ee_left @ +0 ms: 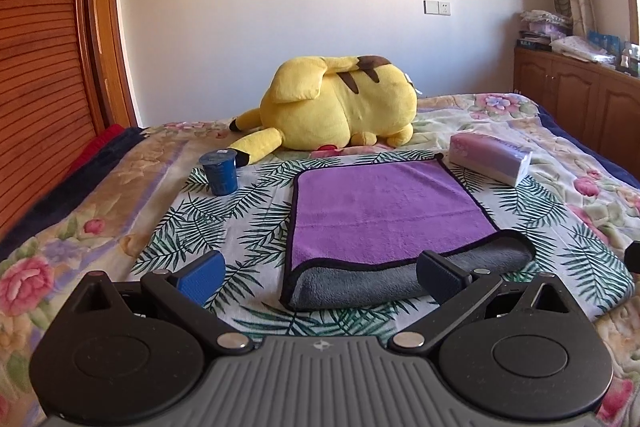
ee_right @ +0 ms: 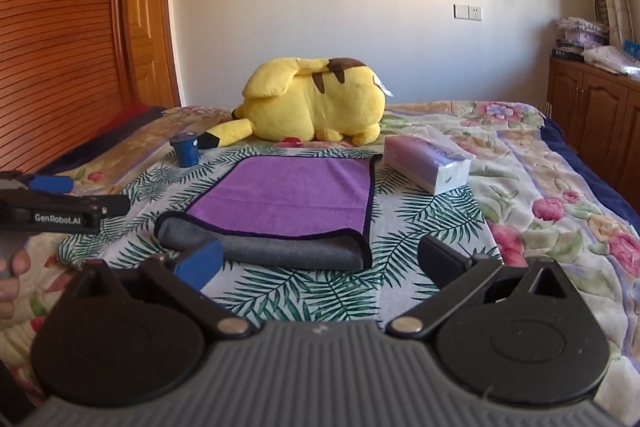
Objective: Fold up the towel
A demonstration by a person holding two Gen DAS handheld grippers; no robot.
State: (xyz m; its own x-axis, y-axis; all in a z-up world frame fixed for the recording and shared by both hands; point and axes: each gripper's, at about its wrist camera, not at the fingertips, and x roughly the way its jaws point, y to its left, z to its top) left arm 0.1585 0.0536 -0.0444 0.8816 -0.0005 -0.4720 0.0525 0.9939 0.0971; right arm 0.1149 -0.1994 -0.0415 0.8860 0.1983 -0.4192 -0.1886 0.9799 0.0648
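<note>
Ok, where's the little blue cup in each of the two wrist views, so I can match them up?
Left wrist view: blue cup stands left of centre, on the leaf-print cloth, left of the purple towel.
Right wrist view: blue cup is upper left, beyond the towel's far-left corner.
Shared landmark: the yellow plush lying just behind the cup.

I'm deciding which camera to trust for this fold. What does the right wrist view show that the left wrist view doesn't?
Only the right wrist view shows the left tool from outside, at the left edge, with the person's fingers below it. Only the left wrist view shows a dark sliver at its right edge, too small to identify. Both show the purple towel with its near edge rolled grey side up, the blue cup, the tissue pack, the yellow plush, and their own open tool, including the right tool.
</note>
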